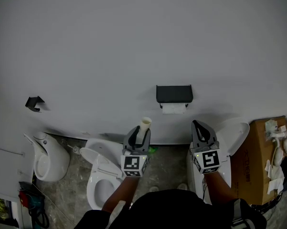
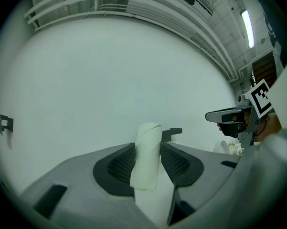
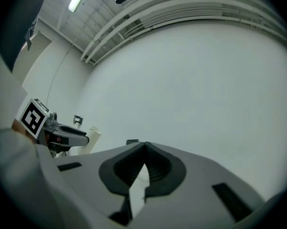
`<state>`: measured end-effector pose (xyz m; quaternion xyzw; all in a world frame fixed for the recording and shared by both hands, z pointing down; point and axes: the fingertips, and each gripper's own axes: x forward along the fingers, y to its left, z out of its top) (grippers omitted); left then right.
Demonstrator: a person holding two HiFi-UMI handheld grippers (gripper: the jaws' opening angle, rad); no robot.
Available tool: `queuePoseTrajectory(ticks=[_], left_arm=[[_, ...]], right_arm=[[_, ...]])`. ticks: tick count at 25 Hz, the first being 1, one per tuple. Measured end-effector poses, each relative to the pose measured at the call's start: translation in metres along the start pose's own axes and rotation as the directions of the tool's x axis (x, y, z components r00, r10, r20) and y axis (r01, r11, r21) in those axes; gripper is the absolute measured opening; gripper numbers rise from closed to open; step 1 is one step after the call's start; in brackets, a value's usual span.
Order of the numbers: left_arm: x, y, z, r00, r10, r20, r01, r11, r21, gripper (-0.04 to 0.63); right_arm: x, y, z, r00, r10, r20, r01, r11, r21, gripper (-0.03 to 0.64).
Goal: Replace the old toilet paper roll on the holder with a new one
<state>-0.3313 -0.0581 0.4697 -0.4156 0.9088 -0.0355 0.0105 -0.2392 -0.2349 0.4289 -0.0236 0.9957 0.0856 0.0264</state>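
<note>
The left gripper (image 1: 141,130) pinches a pale cardboard tube (image 1: 145,125); the right gripper (image 1: 197,124) is pressed together, empty. The tube, likely the old core, wants discarding next.

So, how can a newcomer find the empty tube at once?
Start at the white wall and its black holder. Below and left of it, the left gripper clamps the slim cream tube nearly upright. It is the only thing held; the right gripper is shut, empty.

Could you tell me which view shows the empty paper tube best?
The left gripper view: the tube stands upright, clamped in the left claw. The head view shows it small, poking above that claw; the right gripper view catches it tiny, far left.
</note>
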Motion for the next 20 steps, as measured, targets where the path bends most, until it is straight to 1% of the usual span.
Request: queuePoseTrajectory(ticks=[2,8,13,20], left_arm=[[0.000,-0.001,0.001,1.000,0.000,0.004,0.000,1.000,0.001,0.161],[0.000,0.005,-0.008,0.999,0.035,-0.039,-0.035,0.999,0.005,0.161],[0.002,0.002,-0.003,0.999,0.032,-0.033,-0.031,0.999,0.011,0.161],[-0.001,-0.005,0.009,1.000,0.012,-0.007,-0.012,1.000,0.029,0.161]], right_arm=[[0.001,0.000,0.001,1.000,0.002,-0.002,-0.002,1.000,0.000,0.001],[0.005,0.003,0.000,1.000,0.020,0.002,-0.020,1.000,0.005,0.001],[0.009,0.001,0.003,1.000,0.021,0.003,-0.021,1.000,-0.002,0.000],[0.007,-0.011,0.006,1.000,0.005,-0.005,-0.005,1.000,0.028,0.000]])
